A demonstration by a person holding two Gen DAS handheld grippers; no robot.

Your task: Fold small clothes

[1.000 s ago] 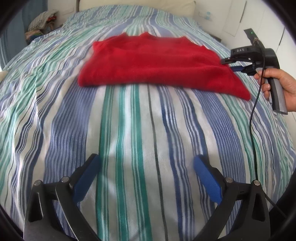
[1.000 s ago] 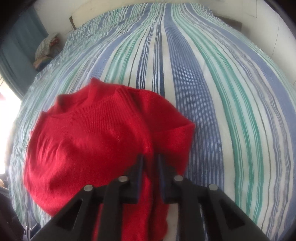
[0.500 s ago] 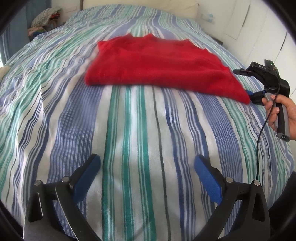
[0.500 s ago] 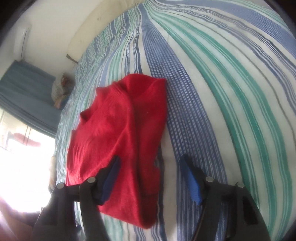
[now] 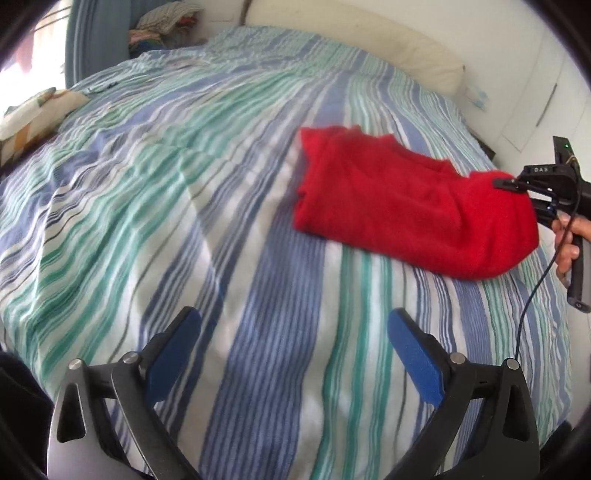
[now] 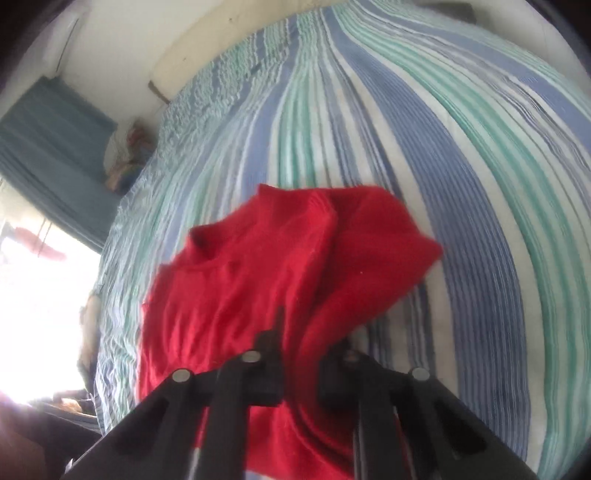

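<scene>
A folded red sweater [image 5: 399,206] lies on the striped bedcover [image 5: 184,184], right of centre in the left wrist view. My right gripper [image 5: 517,195], held by a person's hand [image 5: 569,240], bites the sweater's right end, which bulges up off the cover. Seen from the right wrist, the jaws of that gripper [image 6: 312,332] are closing, with a ridge of red sweater [image 6: 240,280] pinched between them. My left gripper [image 5: 291,317] hangs open over bare bedcover, well short of the sweater, with nothing between its blue pads.
A cream headboard cushion [image 5: 369,48] runs along the bed's far end. A pile of clothes [image 5: 159,26] sits by the blue curtain [image 6: 55,147]. There is a patterned cushion [image 5: 33,110] at the left edge, white cupboard doors [image 5: 535,92] at the right, and a cable [image 5: 532,299] hanging from the right gripper.
The right gripper opened wide beside the sweater, then closed on its near edge, which now bunches upward. The left gripper swung left and rose, so the sweater sits further right in its view.
</scene>
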